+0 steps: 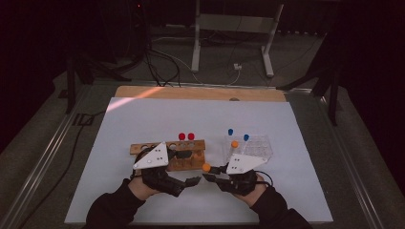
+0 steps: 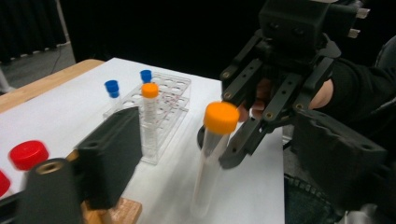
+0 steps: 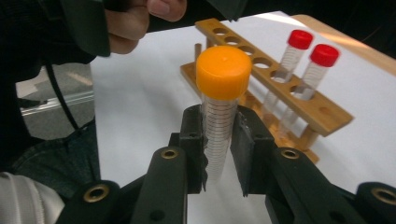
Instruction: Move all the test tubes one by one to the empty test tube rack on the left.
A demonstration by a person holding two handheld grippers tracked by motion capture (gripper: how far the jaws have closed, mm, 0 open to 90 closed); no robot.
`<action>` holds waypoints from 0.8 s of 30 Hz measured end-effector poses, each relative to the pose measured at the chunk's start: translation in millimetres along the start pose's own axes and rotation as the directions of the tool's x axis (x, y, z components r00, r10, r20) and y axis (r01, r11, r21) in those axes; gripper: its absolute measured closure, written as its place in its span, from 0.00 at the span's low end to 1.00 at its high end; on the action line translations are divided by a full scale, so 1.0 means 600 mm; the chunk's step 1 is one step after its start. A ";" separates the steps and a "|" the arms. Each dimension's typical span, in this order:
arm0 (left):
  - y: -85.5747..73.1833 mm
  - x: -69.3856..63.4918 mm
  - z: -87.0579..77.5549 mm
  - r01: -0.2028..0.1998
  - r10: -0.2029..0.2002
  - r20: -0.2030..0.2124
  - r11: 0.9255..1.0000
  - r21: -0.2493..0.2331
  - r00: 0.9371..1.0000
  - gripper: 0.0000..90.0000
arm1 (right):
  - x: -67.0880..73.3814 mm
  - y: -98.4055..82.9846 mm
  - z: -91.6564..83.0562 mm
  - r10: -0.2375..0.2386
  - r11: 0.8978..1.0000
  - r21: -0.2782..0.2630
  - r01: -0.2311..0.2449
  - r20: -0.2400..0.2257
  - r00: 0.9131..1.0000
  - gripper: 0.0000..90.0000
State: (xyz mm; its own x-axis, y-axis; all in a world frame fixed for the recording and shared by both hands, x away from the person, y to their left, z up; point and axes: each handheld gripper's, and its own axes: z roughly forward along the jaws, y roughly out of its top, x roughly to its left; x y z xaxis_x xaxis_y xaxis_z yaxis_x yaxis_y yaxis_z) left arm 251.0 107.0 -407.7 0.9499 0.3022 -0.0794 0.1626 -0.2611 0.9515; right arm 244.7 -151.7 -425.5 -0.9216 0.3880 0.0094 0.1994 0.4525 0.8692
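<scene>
Centrally, a white mat point(image 1: 143, 191) is spread over the table so that the racks and tubes stand out against it. Beyond the left gripper point(image 1: 193, 181) a wooden rack point(image 1: 191, 162) is set, with two red-capped tubes point(image 3: 299, 60) stood upright in its far holes, probably as places already filled. Just beyond the right gripper point(image 1: 208, 177) a clear plastic rack point(image 1: 260, 145) is placed, in which two blue-capped tubes point(image 2: 112, 88) and one orange-capped tube point(image 2: 149, 93) are kept upright.

Between the two grippers, in front of the wooden rack, the orange-capped tube in hand point(image 3: 219, 112) is held upright and clear of both racks. It is clamped by the right gripper's jaws on the graduated wall just under the cap, presumably so that the lower end stays free for a hole or for the other gripper. The right forearm is brought in low from the near edge, its gripper pointed across toward the left one.

The left gripper is aimed at the tube from the opposite side, jaws standing partly open with nothing pressed between them; the tube is seen in the gap ahead of them, not yet touched. A handover or a steadying grip is judged to be the step in hand
</scene>
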 end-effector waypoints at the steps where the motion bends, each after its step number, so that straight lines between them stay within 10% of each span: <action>1: 0.000 -0.001 0.001 -0.001 0.001 0.006 1.000 0.000 1.000 0.28 | 0.002 0.000 0.002 -0.002 1.000 0.004 0.002 -0.003 1.000 0.83; 24: -0.011 -0.010 0.023 -0.056 0.058 -0.036 0.998 0.039 0.998 0.72 | 0.010 0.004 0.017 0.000 1.000 0.017 0.000 -0.031 1.000 0.83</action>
State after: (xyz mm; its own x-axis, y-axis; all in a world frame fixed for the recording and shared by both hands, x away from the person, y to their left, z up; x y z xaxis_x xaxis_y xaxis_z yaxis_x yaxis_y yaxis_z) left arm 247.8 94.2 -417.5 0.9475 0.3194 -0.0137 0.1194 -0.3136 0.9420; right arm 243.2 -140.2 -428.6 -0.9314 0.3633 0.0247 0.2047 0.4664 0.8606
